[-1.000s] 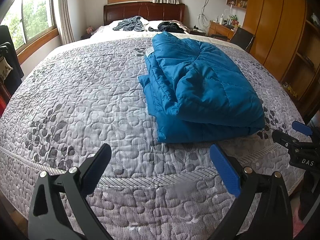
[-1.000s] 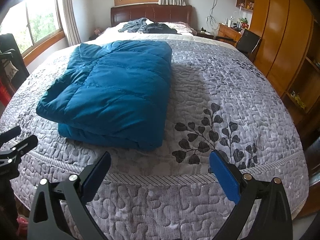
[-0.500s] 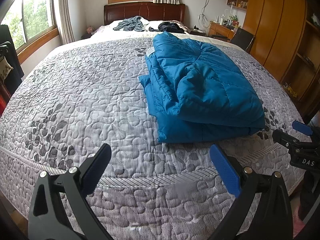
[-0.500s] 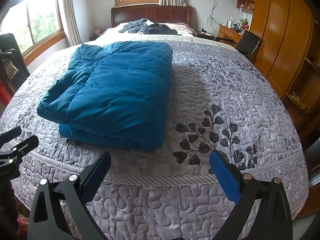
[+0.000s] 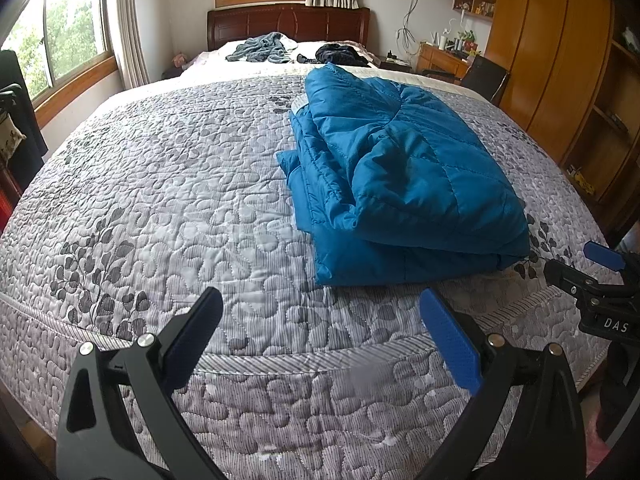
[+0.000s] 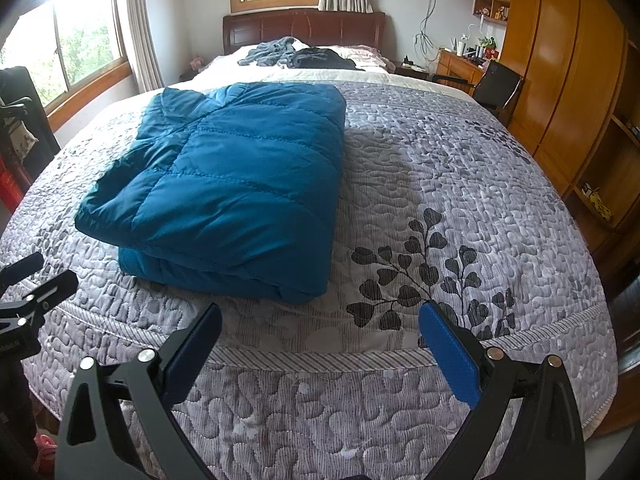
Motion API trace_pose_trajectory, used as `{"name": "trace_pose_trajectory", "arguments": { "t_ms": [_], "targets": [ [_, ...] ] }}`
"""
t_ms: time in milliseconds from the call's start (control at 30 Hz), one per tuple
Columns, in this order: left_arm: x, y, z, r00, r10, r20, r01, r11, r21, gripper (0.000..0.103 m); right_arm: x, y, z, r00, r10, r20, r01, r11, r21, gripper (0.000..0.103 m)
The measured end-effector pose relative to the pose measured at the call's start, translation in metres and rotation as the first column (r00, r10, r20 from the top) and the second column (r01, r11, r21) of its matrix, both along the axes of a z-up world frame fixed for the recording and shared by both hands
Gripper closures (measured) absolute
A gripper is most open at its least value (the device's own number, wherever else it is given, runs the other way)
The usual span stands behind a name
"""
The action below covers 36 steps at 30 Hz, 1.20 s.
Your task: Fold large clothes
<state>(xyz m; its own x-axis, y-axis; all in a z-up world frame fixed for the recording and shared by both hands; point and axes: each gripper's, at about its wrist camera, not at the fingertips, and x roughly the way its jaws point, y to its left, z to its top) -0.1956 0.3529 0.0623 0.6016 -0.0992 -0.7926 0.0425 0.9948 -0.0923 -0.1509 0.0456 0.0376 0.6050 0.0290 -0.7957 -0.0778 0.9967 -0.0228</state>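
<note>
A blue quilted down jacket (image 5: pixel 400 176) lies folded into a thick rectangle on the grey floral bedspread (image 5: pixel 160 200), near the foot of the bed. In the right wrist view the same jacket (image 6: pixel 232 184) sits to the left of centre. My left gripper (image 5: pixel 320 320) hovers open over the foot edge, just left of the jacket's near corner, holding nothing. Open and empty too, my right gripper (image 6: pixel 320 328) hangs over the foot edge below the jacket's near right corner. Each gripper shows at the edge of the other's view, the right gripper (image 5: pixel 600 280) and the left gripper (image 6: pixel 28 292).
Loose grey clothes (image 5: pixel 260 50) and dark clothes (image 5: pixel 340 54) lie by the wooden headboard (image 5: pixel 288 24). A wardrobe (image 6: pixel 568 80), a desk and a black chair (image 6: pixel 496 84) stand along the right. Windows and a dark rack (image 5: pixel 16 128) are on the left.
Both views have shifted only slightly; the jacket and both open grippers stay where they were.
</note>
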Motion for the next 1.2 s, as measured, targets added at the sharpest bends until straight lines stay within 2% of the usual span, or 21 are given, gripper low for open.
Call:
{"name": "trace_pose_trajectory", "arguments": {
  "t_ms": [767, 1067, 1200],
  "targets": [
    [-0.0004, -0.0012, 0.0000, 1.000, -0.004, -0.001, 0.004, 1.000, 0.001, 0.005, -0.0036, 0.0028, 0.0065, 1.000, 0.007, 0.030, -0.007, 1.000, -0.013, 0.004],
    [0.0013, -0.0018, -0.0008, 1.000, -0.008, 0.002, 0.008, 1.000, 0.006, 0.005, 0.0026, -0.0046, 0.0018, 1.000, 0.003, 0.006, -0.003, 0.999, 0.038, 0.004],
    [0.0018, -0.0013, -0.0012, 1.000, -0.009, 0.001, 0.009, 1.000, 0.006, 0.005, 0.0032, -0.0051, 0.0007, 1.000, -0.013, 0.012, 0.013, 1.000, 0.027, 0.004]
  ]
}}
